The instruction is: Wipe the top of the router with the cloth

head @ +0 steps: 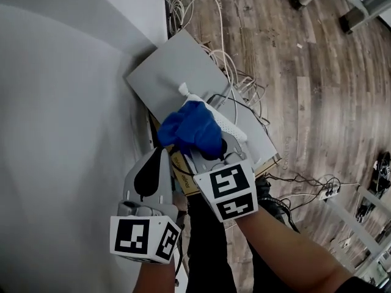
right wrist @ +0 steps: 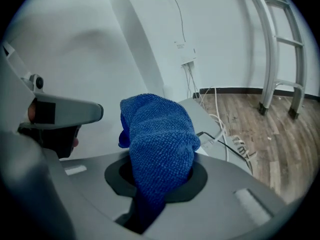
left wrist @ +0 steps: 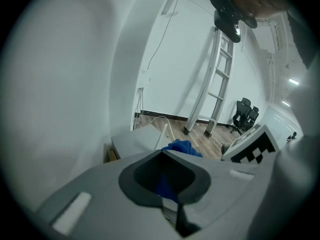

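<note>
Cloth (right wrist: 157, 144) showing deep blue, knobbly weave, against the grey right gripper (right wrist: 155, 184) (black ring round its mouth). Left gripper (left wrist: 165, 184), same grey, same black. Black-and-white square markers (head: 227, 191) on both. Router (head: 229, 127) white, box (head: 174, 72) pale grey, floor (head: 293, 54) brown wood grain, wall (head: 55, 102) white

I can read nothing for certain here. Faint print runs by the right edge of the grey case (head: 171, 72), and there is more on the brown box (head: 183, 177) under it, but both are too blurred. The marker cubes (head: 227, 191) bear only square patterns.
</note>
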Demonstrator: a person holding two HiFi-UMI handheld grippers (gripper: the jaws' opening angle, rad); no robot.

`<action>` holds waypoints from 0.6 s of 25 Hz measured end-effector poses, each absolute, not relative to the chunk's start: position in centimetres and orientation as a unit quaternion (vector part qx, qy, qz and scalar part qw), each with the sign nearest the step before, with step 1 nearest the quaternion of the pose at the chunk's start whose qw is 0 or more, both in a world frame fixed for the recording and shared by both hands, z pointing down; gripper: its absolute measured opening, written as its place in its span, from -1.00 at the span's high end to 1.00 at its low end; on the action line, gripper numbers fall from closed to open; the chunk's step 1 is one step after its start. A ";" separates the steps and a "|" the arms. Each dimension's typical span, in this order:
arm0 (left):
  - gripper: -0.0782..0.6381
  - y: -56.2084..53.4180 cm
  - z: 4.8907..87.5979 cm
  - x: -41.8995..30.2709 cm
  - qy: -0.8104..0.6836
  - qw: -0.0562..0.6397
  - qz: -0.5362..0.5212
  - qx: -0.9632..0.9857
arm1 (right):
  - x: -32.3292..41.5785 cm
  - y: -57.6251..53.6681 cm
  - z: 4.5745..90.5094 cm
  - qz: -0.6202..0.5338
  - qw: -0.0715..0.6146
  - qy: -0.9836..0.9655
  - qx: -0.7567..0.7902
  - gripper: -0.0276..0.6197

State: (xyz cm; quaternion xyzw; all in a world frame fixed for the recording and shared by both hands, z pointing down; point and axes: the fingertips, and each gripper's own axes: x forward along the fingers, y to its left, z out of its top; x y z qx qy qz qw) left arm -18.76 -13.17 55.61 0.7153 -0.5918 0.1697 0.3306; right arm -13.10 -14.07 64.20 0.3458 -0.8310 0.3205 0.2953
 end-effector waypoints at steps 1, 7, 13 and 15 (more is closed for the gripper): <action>0.78 -13.1 55.5 -18.4 -0.588 0.329 0.172 0.719 | -12.6 -13.8 64.2 0.322 0.293 -0.827 0.355 0.61; 0.78 -12.5 55.5 -15.7 -0.564 0.317 0.186 0.740 | -9.2 -11.2 64.4 0.316 0.297 -0.811 0.393 0.61; 0.78 -11.8 55.7 -13.5 -0.547 0.315 0.190 0.752 | -5.9 -8.1 64.6 0.308 0.309 -0.793 0.425 0.61; 0.78 -11.6 55.5 -12.9 -0.539 0.314 0.192 0.757 | -5.0 -7.4 64.6 0.307 0.316 -0.788 0.430 0.61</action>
